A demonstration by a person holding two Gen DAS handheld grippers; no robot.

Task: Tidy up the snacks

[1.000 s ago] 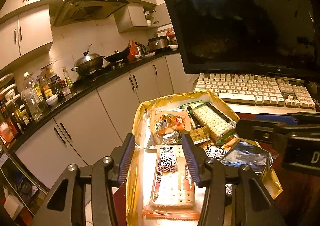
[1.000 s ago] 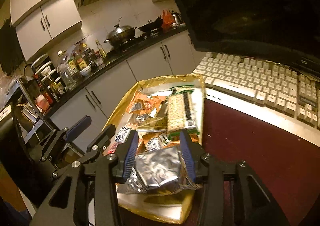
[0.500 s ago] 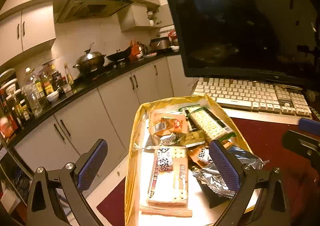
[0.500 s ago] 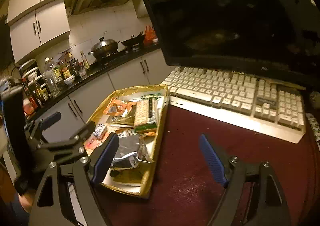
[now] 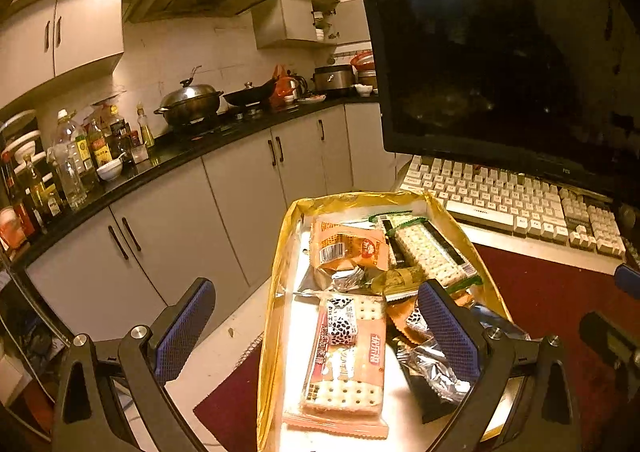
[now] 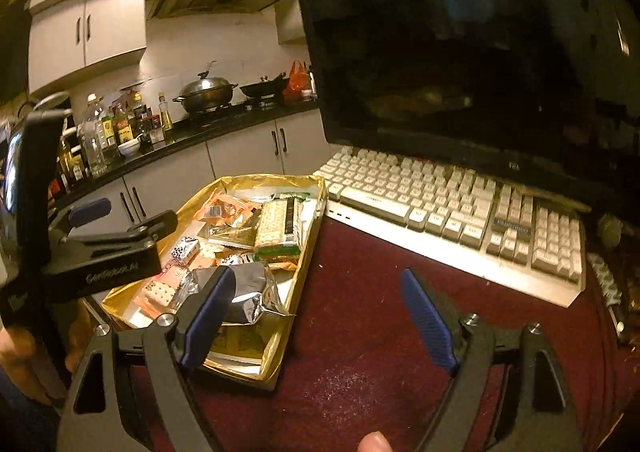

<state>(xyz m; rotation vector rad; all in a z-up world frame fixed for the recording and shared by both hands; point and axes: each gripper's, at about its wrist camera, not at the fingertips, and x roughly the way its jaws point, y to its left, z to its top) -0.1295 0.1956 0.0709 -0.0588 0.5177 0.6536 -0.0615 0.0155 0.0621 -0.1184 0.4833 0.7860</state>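
Observation:
A gold-lined tray holds several snack packs. A long red cracker pack lies at its near end, an orange pack and a green cracker pack farther back, and a silver foil pack at the right. My left gripper is open and empty, held above the tray's near end. My right gripper is open and empty, above the dark red table just right of the tray; the left gripper also shows in the right wrist view.
A white keyboard and a dark monitor stand behind the tray. The tray sits at the table's left edge; beyond it are kitchen cabinets and a counter with bottles and a wok.
Both grippers went from nearly shut over packs in the tray to wide open and drew back. The right gripper released the silver foil pack and moved right, off the tray.

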